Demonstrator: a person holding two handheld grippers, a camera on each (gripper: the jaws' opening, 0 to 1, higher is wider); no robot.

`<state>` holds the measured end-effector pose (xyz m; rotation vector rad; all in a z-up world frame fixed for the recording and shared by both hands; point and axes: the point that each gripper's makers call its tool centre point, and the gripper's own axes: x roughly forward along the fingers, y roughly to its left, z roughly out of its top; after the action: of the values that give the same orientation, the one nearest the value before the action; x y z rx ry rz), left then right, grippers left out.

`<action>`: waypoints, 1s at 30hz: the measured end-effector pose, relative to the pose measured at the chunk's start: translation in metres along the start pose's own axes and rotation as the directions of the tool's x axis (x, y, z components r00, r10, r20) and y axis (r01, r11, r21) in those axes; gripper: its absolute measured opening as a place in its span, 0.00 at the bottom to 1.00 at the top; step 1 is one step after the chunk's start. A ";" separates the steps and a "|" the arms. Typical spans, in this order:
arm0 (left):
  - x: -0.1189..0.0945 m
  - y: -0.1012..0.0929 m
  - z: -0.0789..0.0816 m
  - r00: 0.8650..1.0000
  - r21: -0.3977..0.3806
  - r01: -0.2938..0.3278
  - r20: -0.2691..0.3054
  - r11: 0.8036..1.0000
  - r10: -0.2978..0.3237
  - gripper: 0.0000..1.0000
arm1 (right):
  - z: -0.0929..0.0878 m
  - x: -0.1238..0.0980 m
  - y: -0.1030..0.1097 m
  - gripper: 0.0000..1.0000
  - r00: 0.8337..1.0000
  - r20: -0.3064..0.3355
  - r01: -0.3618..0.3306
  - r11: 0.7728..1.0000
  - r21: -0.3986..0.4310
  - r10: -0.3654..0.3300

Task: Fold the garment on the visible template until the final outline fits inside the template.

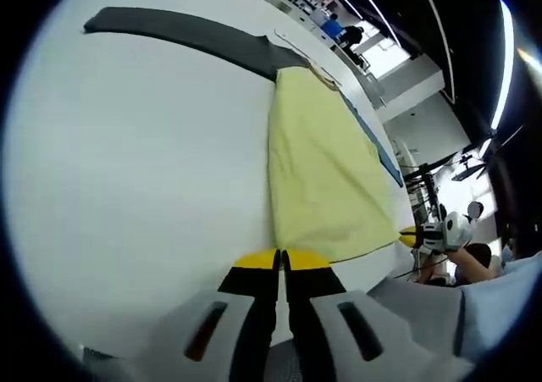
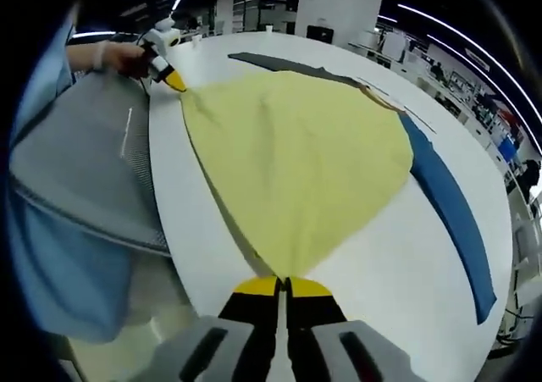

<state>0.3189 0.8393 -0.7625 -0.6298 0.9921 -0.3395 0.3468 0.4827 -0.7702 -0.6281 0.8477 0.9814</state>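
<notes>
Right tool up close, jaws pinched on near corner of yellow garment; left tool same, clamped on its corner. Garment spread on white desk beside blue template. My guess: fold barely begun, most folding left.

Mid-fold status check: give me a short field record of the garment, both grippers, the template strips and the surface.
garment: yellow fabric garment, spread on the table, pulled taut between two corners
left gripper: jaws together, shut on a garment corner
right gripper: jaws together, shut on the opposite corner
template: dark grey strip and blue strip showing beyond the garment's edges
surface: white table
fold: not yet fitted inside the template
</notes>
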 end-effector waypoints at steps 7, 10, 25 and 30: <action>0.003 0.004 -0.006 1.000 0.007 -0.015 -0.020 1.000 0.015 0.00 | -0.003 0.000 0.002 0.00 1.000 -0.021 -0.015 0.999 -0.030 0.014; 0.002 0.004 -0.007 1.000 0.007 -0.017 -0.020 1.000 0.017 0.00 | -0.004 0.000 0.003 0.00 0.999 -0.026 -0.020 0.999 -0.034 0.019; 0.002 0.005 -0.006 1.000 0.004 -0.023 -0.009 1.000 0.023 0.00 | -0.004 0.001 0.005 0.00 0.999 -0.029 -0.041 0.999 -0.021 0.040; 0.002 0.005 -0.006 1.000 0.003 -0.013 -0.004 1.000 0.013 0.00 | -0.004 0.001 0.005 0.00 0.999 -0.025 -0.042 0.999 -0.002 0.042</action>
<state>0.3152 0.8398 -0.7694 -0.6203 0.9993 -0.3309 0.3412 0.4824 -0.7739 -0.6279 0.8847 1.0141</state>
